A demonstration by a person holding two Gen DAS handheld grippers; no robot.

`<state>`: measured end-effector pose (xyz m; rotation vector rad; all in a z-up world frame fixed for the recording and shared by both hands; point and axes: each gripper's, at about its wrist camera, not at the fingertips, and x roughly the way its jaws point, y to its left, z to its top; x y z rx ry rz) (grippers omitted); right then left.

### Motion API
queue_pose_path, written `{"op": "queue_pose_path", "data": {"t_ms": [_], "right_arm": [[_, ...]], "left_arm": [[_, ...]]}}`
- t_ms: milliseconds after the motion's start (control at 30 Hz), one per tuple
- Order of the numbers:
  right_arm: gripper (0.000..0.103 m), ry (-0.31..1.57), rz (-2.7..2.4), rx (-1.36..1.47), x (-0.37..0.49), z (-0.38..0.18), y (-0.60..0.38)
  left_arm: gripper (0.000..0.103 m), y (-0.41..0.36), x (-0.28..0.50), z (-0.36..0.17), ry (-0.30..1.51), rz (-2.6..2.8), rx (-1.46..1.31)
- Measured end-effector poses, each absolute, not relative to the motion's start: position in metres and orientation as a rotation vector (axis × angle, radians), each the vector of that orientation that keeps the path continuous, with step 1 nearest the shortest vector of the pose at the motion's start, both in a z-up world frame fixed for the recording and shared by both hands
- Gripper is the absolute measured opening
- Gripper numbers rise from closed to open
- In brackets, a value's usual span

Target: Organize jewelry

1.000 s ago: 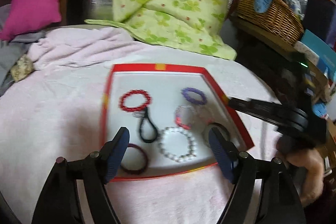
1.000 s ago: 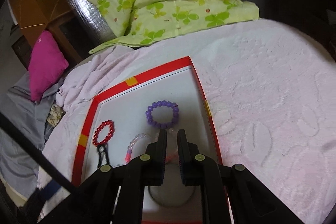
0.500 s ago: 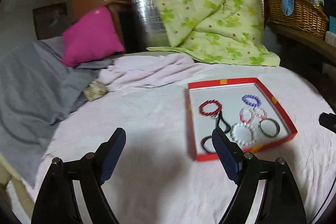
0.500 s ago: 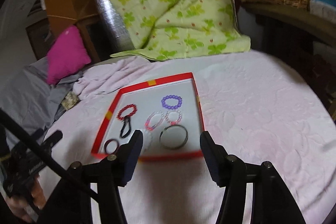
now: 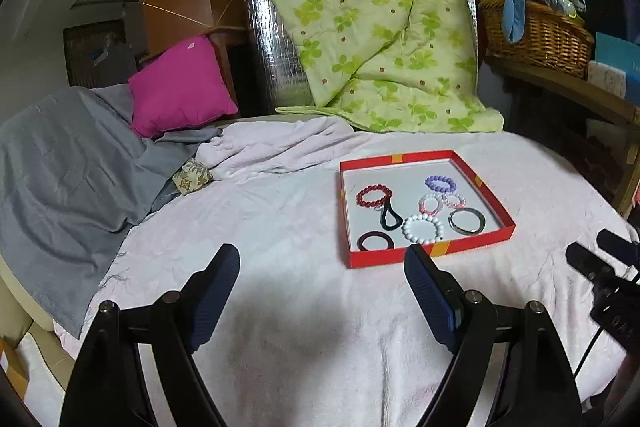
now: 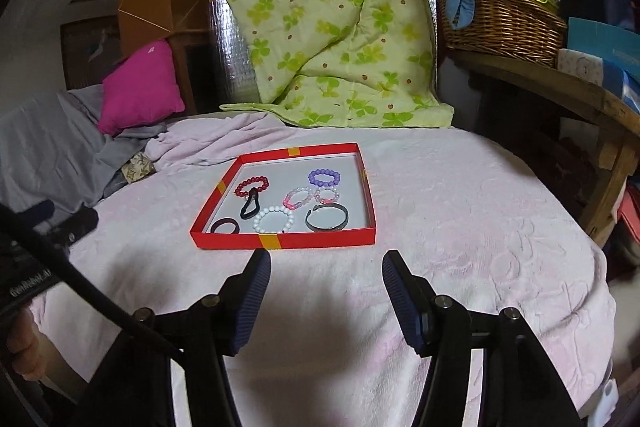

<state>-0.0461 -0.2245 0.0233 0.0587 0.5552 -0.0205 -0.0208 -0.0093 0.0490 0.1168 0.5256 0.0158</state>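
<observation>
**Ana:** Black jaws up front: the left gripper [image 5: 320, 269] stands wide apart with nothing between, and the right gripper [image 6: 324, 269] is parted and empty too, both tilted down over the pink bedspread [image 6: 460, 227].

**Ben:** Just beyond them sits the red tray [image 6: 320, 239], holding every piece in view: white bead bracelet [image 6: 274, 221], dark bangle [image 6: 326, 219], purple beads [image 6: 324, 177] at the far side.

**Ana:** Looks like the sorting is finished (or nearly). Any next move calls for a reach forward into the tray.

**Ben:** Farther off, a green quilt [image 6: 320, 27].
</observation>
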Motion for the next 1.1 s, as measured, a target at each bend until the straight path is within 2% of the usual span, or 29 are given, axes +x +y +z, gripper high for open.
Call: {"op": "queue_pose_path", "data": {"t_ms": [400,633,733,1100], "right_arm": [[0.063,0.599,-0.027,0.031,-0.031,0.009,-0.216],[0.063,0.625,-0.078,0.053,-0.026,0.022,-0.214],[0.066,0.62,-0.081,0.049,-0.026,0.029,-0.209],[0.068,0.634,-0.072,0.078,-0.017,0.005,-0.211]], "left_arm": [[0.085,-0.011,-0.001,0.029,0.567,0.004,0.114],[0.085,-0.006,0.003,0.026,0.573,0.01,0.105],[0.085,-0.005,0.006,0.023,0.582,0.016,0.098],[0.085,-0.008,0.011,0.019,0.598,0.016,0.093]]}}
